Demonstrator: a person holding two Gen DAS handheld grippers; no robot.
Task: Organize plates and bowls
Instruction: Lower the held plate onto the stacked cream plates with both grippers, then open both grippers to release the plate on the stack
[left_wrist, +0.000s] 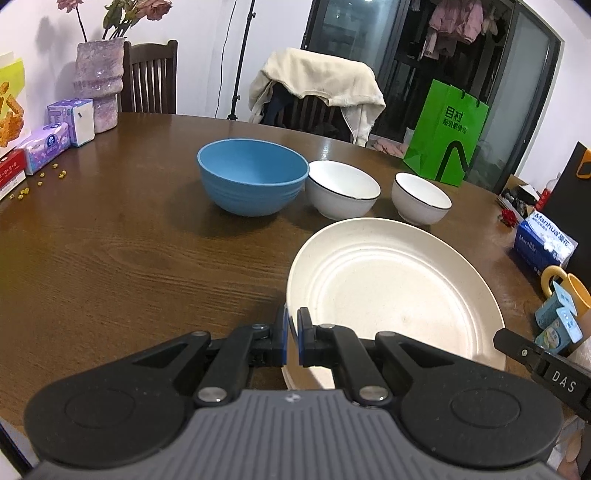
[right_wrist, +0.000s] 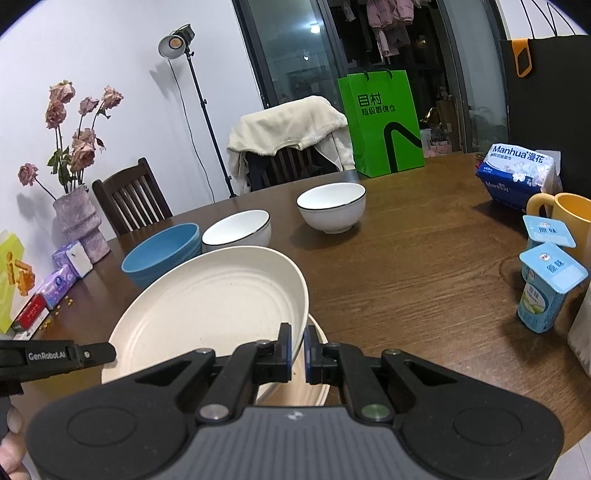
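Observation:
A cream plate (left_wrist: 395, 291) is held off the table by both grippers. My left gripper (left_wrist: 293, 338) is shut on its left rim. My right gripper (right_wrist: 297, 350) is shut on its right rim (right_wrist: 299, 295), and the plate (right_wrist: 210, 306) tilts up to the right. A second cream plate (right_wrist: 317, 384) lies on the table beneath it, mostly hidden. A blue bowl (left_wrist: 253, 181) stands behind, with a larger white bowl (left_wrist: 343, 188) touching it and a smaller white bowl (left_wrist: 421, 197) apart to the right.
On the brown table (left_wrist: 110, 251) a purple vase (left_wrist: 99, 83) and tissue packs (left_wrist: 46, 142) stand far left. A green bag (left_wrist: 445, 133) is at the back, a tissue pack (right_wrist: 517, 173), yellow mug (right_wrist: 569, 214) and yogurt cups (right_wrist: 546, 288) at the right.

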